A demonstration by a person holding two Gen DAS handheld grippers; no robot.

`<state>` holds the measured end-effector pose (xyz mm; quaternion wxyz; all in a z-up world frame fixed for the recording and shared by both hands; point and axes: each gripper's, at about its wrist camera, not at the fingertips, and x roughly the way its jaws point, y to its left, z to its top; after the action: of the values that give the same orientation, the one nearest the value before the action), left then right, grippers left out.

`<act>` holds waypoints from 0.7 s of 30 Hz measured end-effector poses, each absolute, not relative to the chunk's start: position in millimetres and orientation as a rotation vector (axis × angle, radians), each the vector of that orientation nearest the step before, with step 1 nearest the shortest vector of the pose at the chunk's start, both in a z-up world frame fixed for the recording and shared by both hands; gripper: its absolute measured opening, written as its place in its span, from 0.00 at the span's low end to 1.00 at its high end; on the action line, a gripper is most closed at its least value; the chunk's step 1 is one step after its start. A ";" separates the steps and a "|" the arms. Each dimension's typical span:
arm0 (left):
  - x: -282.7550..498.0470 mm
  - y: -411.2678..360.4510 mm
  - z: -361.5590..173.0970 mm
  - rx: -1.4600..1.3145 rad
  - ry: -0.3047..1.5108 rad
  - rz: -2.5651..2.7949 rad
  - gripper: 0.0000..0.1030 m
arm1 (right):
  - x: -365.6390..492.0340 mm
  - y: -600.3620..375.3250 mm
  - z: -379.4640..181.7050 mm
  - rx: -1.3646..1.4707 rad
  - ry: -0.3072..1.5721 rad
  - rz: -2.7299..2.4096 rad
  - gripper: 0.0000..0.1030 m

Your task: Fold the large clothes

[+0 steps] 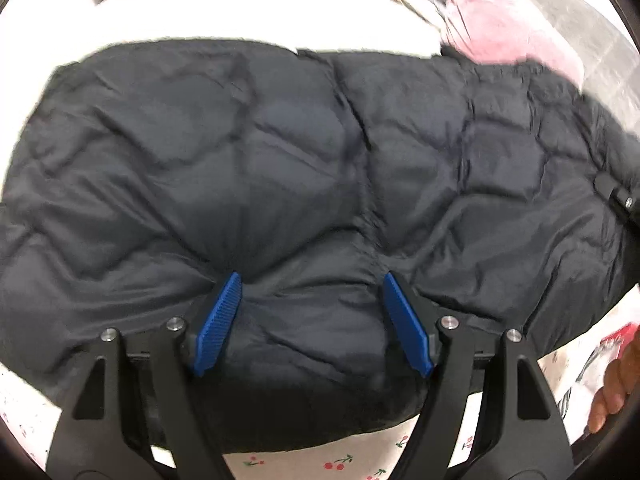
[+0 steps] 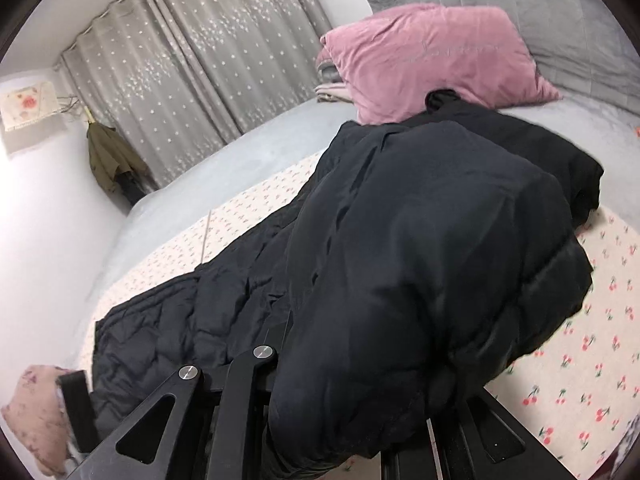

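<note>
A large black quilted coat (image 1: pixel 312 168) lies across a bed on a cherry-print sheet (image 1: pixel 340 460). My left gripper (image 1: pixel 312 280) is open, its blue pads (image 1: pixel 218 324) pressed down on the coat's near edge with puffy fabric bulging between them. In the right wrist view a bulky fold of the same coat (image 2: pixel 420 280) drapes over my right gripper, hiding its fingertips; only the black linkage (image 2: pixel 240 392) shows. The rest of the coat trails left across the bed (image 2: pixel 168 328). The other gripper's tip shows at the left view's right edge (image 1: pixel 622 200).
A pink pillow (image 2: pixel 432 60) and grey blanket (image 2: pixel 540 8) lie at the bed's head. Grey curtains (image 2: pixel 200 60) and a white wall stand behind. An olive garment (image 2: pixel 108 156) hangs in the corner. A hand (image 1: pixel 612 392) shows at lower right.
</note>
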<state>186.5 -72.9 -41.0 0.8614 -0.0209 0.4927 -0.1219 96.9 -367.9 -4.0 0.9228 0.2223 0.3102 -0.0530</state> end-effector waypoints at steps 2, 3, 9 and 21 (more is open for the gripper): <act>180.7 -60.5 -23.1 -0.028 0.949 -0.222 0.72 | 96.5 -368.2 2.8 0.466 0.632 -0.104 0.14; 179.7 -53.2 -15.3 -0.028 0.916 -0.200 0.72 | 86.9 -370.1 4.1 0.465 0.628 -0.102 0.14; 191.7 -14.0 -47.2 -0.187 1.034 -0.205 0.72 | 79.0 -338.4 22.6 0.429 0.564 -0.060 0.14; 186.6 68.6 -23.0 -0.491 0.953 -0.256 0.73 | 81.7 -218.3 62.9 0.020 0.452 0.005 0.14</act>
<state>186.6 68.6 -23.0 0.8519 -0.2331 0.4528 -0.1217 81.7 -218.3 62.9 0.9745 0.0097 0.2243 0.0023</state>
